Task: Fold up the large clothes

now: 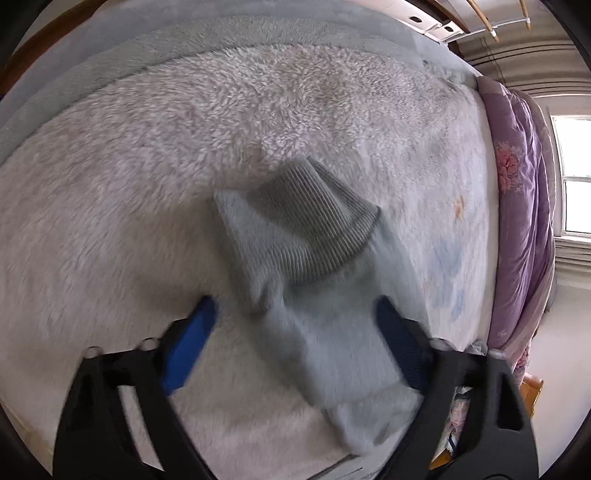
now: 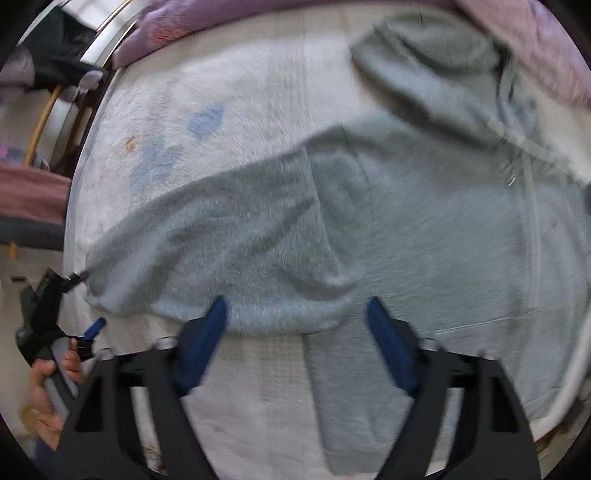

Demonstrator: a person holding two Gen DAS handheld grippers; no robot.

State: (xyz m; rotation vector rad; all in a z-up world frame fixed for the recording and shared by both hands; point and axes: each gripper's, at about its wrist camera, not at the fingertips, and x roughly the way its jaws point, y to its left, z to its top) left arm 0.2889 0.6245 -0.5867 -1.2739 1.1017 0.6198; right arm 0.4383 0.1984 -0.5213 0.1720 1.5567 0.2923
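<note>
A light grey hooded sweatshirt [image 2: 424, 229] lies spread on a white fleece blanket [image 1: 129, 221] on a bed. Its hood [image 2: 424, 62] is at the far right. One sleeve [image 2: 229, 251] is folded across the body. In the left wrist view the sleeve's ribbed cuff [image 1: 314, 229] lies just ahead of my left gripper [image 1: 295, 314], which is open with the sleeve between its blue fingers. My right gripper [image 2: 295, 314] is open over the sweatshirt's lower edge. My left gripper also shows in the right wrist view [image 2: 79, 295], at the sleeve's end.
A purple flowered quilt [image 1: 517, 221] is rolled along the bed's far side; it also shows in the right wrist view [image 2: 221, 18]. A grey blanket [image 1: 110, 59] lies along the bed's other edge. A window [image 1: 576, 173] is at the right.
</note>
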